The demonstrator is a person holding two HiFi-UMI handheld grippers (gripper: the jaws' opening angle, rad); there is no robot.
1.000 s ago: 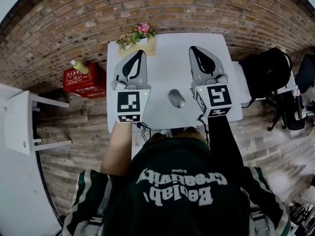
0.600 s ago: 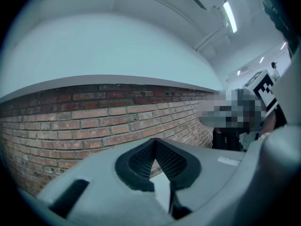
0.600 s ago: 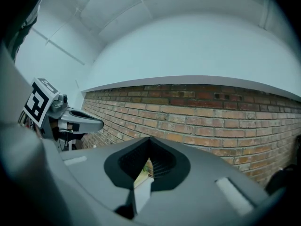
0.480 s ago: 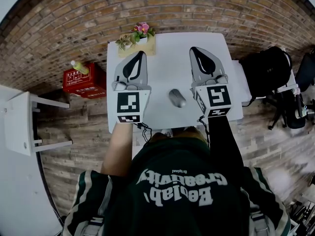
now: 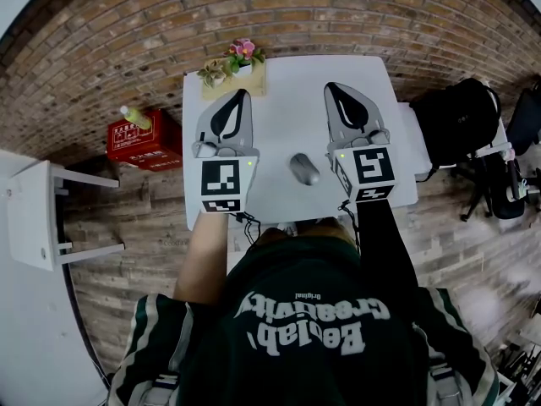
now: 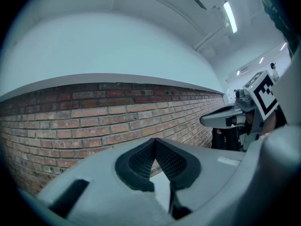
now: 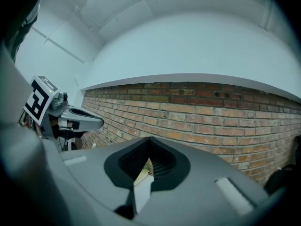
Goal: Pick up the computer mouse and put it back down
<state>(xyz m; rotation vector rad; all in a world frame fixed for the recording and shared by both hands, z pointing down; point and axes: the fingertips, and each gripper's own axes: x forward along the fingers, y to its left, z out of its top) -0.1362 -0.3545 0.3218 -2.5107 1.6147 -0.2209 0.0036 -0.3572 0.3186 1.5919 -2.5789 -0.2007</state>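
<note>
The white worktop (image 5: 279, 79) stands on a brick-patterned floor. The computer mouse (image 5: 304, 169) lies on it, your left hand-held gripper (image 5: 243, 93) left of the mouse and your right hand-held gripper (image 5: 330, 86) right of it, both closed and empty. The mouse looks light, rigid and smooth, so pinch its flanks.

dark shirt (image 5: 296, 286), white lettering, striped sleeves (image 5: 142, 332); grey left claw (image 5: 244, 90) and right claw (image 5: 330, 85).
</note>
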